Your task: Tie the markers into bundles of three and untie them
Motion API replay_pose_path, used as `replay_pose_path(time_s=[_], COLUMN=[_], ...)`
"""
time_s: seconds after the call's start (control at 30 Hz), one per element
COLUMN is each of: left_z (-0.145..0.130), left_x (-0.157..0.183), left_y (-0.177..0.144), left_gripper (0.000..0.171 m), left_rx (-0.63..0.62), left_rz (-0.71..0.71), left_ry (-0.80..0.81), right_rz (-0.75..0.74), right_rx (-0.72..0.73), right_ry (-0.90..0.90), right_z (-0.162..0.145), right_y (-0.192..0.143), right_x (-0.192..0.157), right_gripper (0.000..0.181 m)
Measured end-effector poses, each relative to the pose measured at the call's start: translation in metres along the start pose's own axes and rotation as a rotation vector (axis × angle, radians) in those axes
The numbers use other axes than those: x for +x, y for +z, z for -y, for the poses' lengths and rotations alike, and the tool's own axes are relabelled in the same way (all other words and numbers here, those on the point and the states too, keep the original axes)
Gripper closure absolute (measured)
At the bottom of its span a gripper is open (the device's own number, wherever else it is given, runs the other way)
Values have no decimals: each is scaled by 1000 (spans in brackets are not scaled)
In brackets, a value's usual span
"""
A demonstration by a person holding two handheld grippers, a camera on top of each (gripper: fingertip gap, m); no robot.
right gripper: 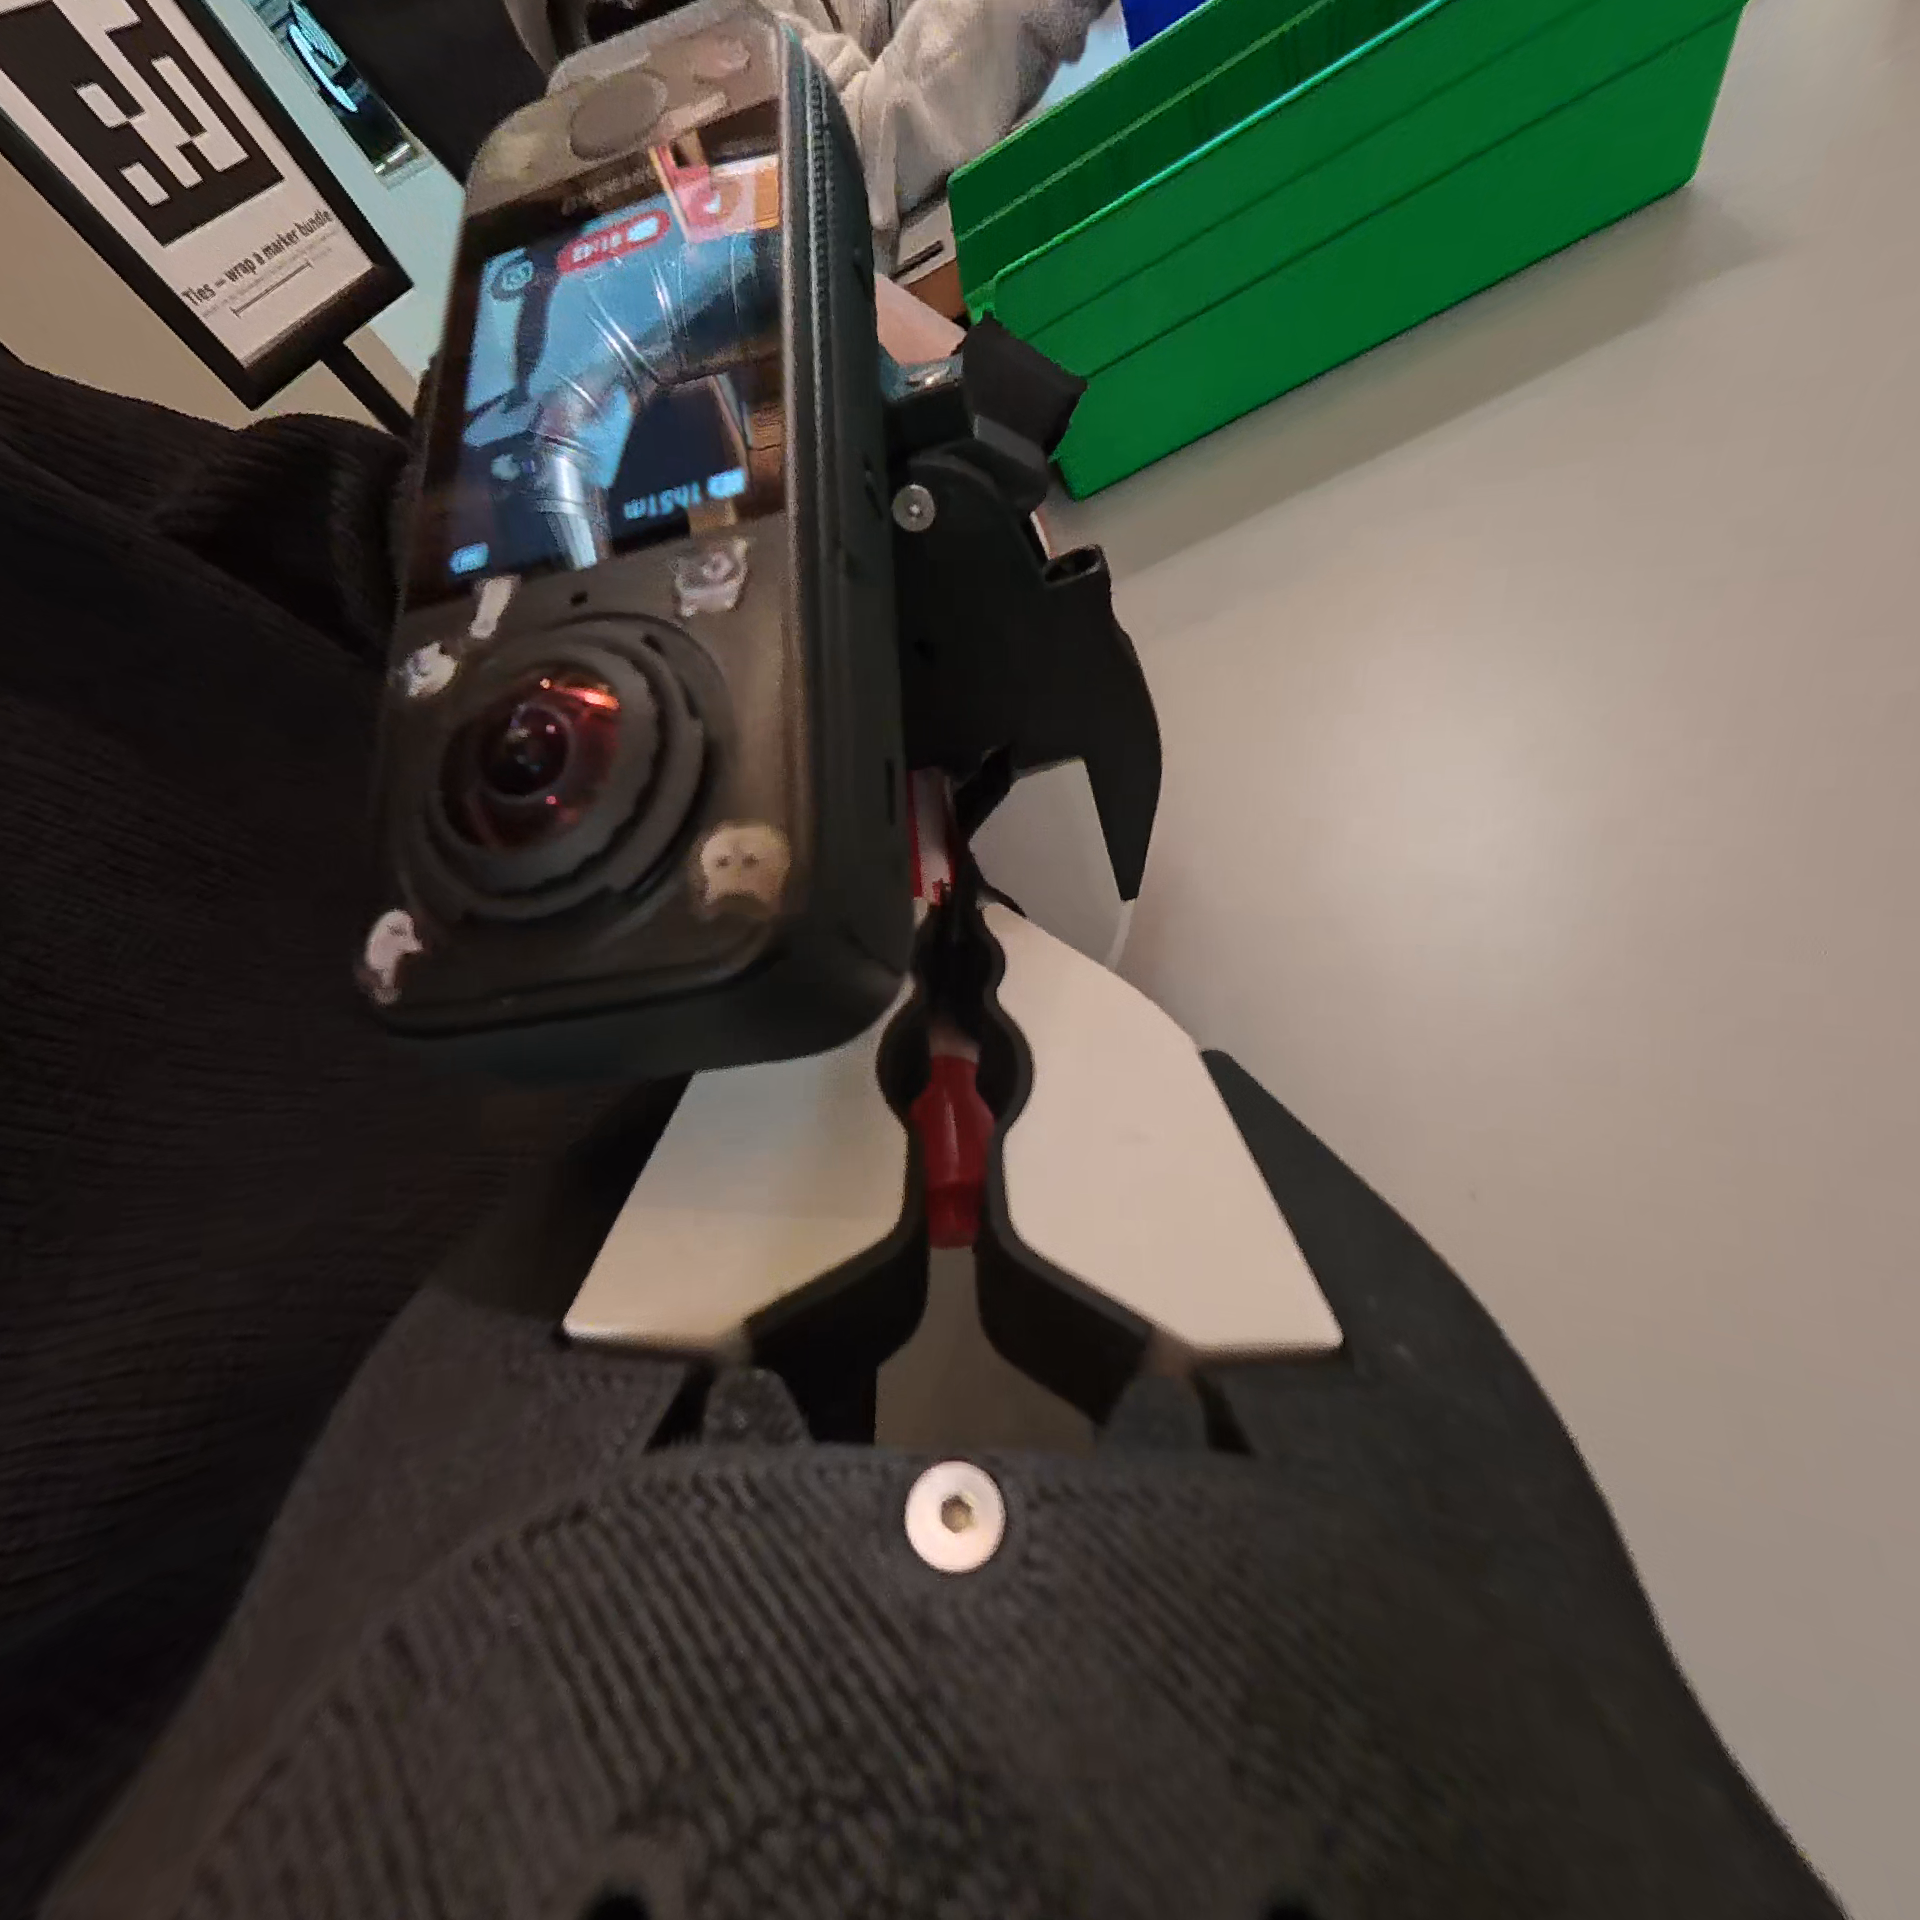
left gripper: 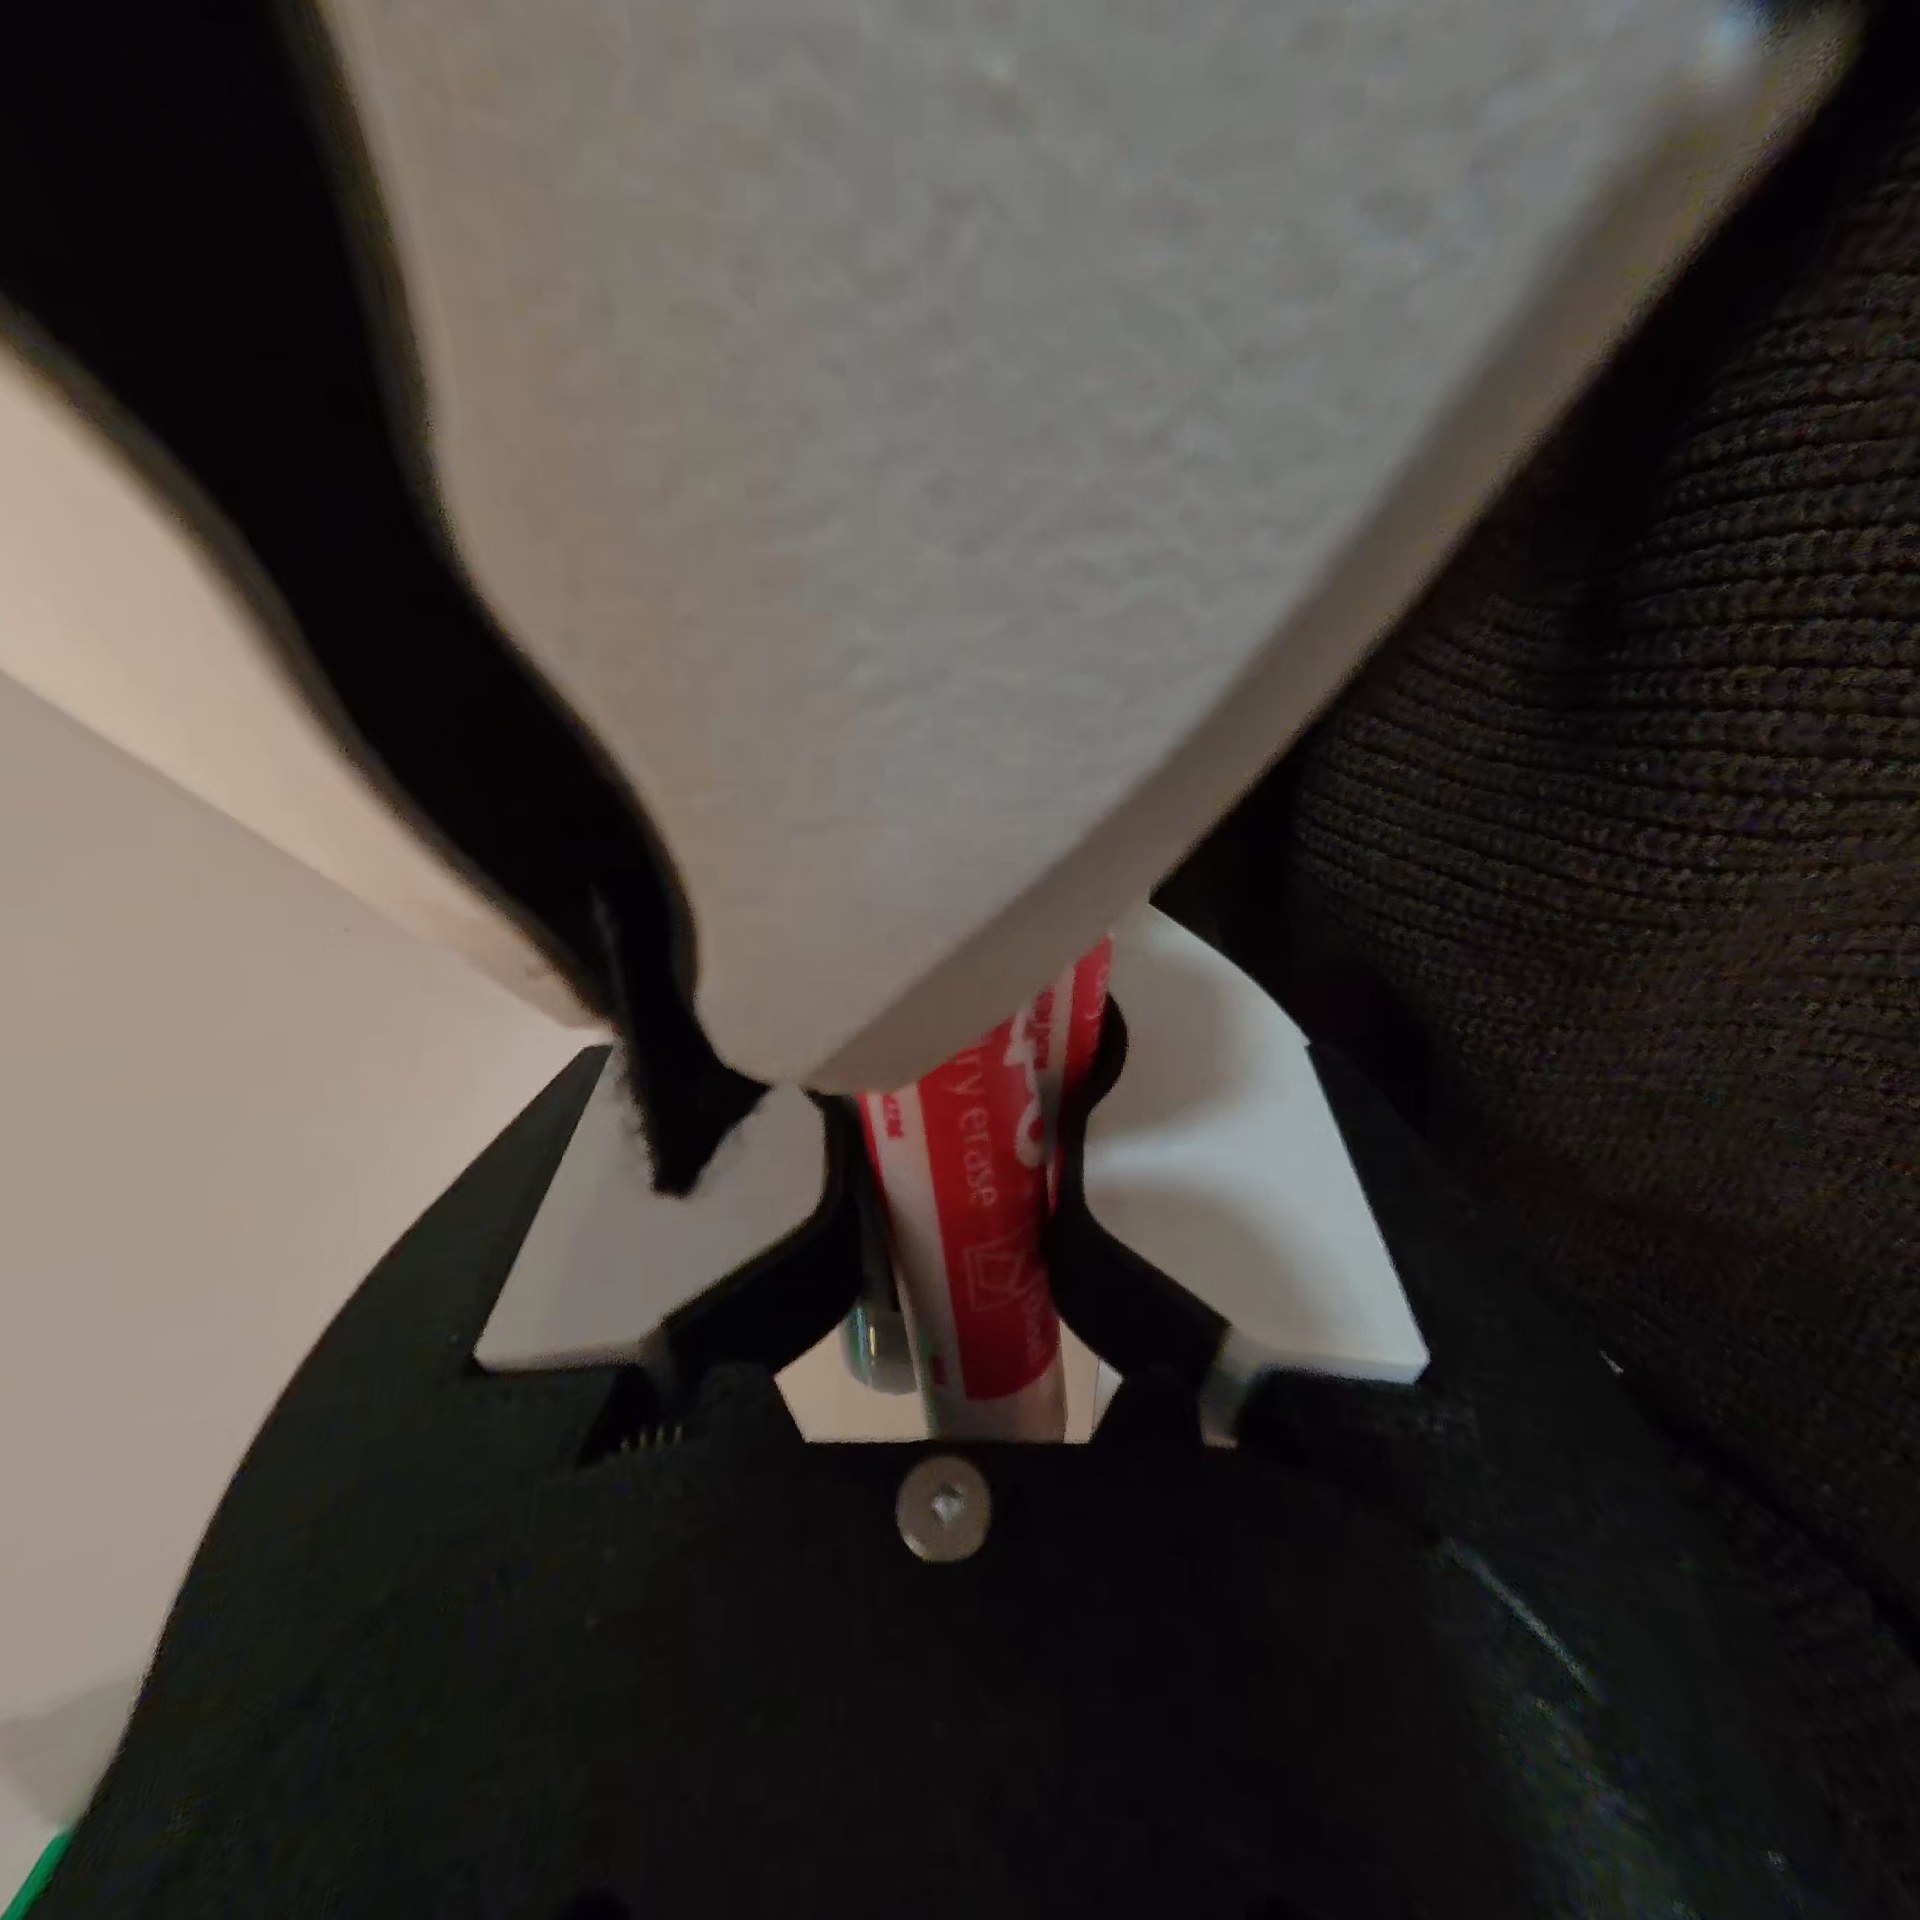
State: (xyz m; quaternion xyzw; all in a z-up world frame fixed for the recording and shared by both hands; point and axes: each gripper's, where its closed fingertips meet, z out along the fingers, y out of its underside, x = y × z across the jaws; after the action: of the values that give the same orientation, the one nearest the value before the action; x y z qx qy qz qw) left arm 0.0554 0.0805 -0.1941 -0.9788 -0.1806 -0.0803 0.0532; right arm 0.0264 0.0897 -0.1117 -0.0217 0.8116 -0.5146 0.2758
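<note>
Both grippers were clamped on the same red and white marker, one at each end.

In the left wrist view, the left gripper (left gripper: 961,1195) had its jaws closed around the marker (left gripper: 971,1236) on its red and white labelled barrel, while the white finger (left gripper: 883,468) of the other gripper filled the upper part of the picture and hid the far end of the marker. In the right wrist view, the right gripper (right gripper: 956,1143) pinched the marker's red end (right gripper: 948,1153) between its jaws, and the left gripper's black camera (right gripper: 613,582) loomed just beyond it. A black knitted sleeve (right gripper: 156,883) lay on the left, and a green bin (right gripper: 1351,239) stood farther off on the grey table (right gripper: 1558,831), with a framed sign (right gripper: 187,177) at the upper left.
</note>
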Motion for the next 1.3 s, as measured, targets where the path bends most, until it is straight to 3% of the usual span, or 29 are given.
replay_pose_path(time_s=[0.03, 0.47, 0.63, 0.77, 0.9, 1.13, 1.3], left_z=[-1, -2, -2, -4, -5, -4, -3], left_x=[-1, 1, 1, -1, -3, -1, 0], left_y=[-1, 4, 5, 5, 4, 6, 5], left_gripper=[127, 123, 127, 127, 127, 128, 126], left_rx=[-1, -14, -13, -14, -9, -16, -16], left_rz=[4, -7, -15, -19, -20, -20, -16], left_ry=[-4, 1, -1, -12, -19, -13, -12], right_rz=[-7, -20, -20, -9, 17, 33, 43], right_rx=[6, 6, 0, 45, -5, -50, -44], right_ry=[-2, 16, 46, 86, 163, 137, 125], right_z=[1, -1, -6, -1, -14, -20, -18], right_y=[0, 6, 5, -6, -8, 4, 3], right_x=[1, 0, 3, 7, 11, 4, 2], right_gripper=[177, 176, 144, 135, 125, 147, 153])
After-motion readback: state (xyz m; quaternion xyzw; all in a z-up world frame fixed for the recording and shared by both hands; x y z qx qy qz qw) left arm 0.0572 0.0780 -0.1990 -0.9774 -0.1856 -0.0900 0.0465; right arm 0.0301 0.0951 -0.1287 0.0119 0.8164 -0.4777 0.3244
